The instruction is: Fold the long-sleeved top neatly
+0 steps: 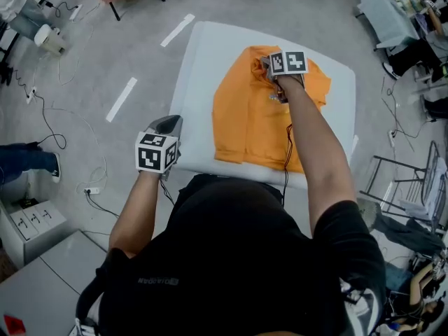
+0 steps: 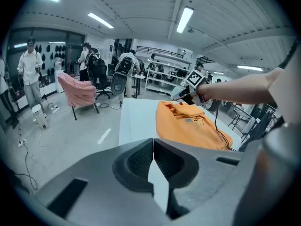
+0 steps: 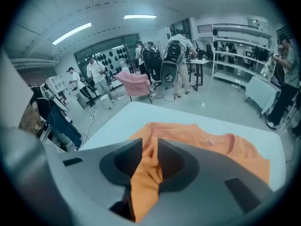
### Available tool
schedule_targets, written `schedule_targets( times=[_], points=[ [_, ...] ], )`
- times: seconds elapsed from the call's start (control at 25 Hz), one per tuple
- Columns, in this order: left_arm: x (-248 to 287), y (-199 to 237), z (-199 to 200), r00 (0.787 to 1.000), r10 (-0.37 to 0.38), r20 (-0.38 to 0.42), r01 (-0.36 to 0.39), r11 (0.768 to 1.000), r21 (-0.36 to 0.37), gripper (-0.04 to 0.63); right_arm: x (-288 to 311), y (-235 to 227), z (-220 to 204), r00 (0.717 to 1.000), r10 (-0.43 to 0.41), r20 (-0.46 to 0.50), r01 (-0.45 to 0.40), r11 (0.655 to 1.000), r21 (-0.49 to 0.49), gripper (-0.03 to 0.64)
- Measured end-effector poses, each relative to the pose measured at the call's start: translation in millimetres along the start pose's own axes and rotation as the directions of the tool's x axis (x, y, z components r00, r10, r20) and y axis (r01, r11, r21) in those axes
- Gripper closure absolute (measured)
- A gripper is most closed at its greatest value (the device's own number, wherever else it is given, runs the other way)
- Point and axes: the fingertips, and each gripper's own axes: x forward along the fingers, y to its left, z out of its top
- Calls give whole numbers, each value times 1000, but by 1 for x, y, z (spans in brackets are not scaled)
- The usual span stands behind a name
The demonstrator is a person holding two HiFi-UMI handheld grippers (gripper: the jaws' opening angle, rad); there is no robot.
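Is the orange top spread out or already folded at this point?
Partly folded: the orange top lies as a compact block on the white table, with no sleeves spread out. How many folds, cannot tell.

Orange top (image 1: 255, 121) lies on the white table (image 1: 192, 103), upper centre-right of the head view, with a wider bare strip of table on its left than on its right. Outline is roughly rectangular: straight left edge, no sleeve sticking out, small pale print on the upward face near the far end. Fabric at that far end is bunched into a raised fold, while the rest lies flat with soft wrinkles.
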Motion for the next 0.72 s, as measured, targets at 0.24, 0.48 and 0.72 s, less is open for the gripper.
schedule_targets(
  times=[0.24, 0.48, 0.72],
  points=[
    [3, -1, 0, 1000, -14, -11, 14, 1000, 10, 589, -14, -6, -2, 999, -10, 37, 10, 1000, -4, 606],
    [17, -31, 9, 998, -70, -6, 70, 994, 78, 589, -50, 1, -10, 993, 38, 113, -35, 999, -31, 612],
    [17, -62, 23, 997, -64, 45, 57, 990, 127, 589, -118, 14, -27, 968, 67, 243, -52, 996, -69, 612]
  ],
)
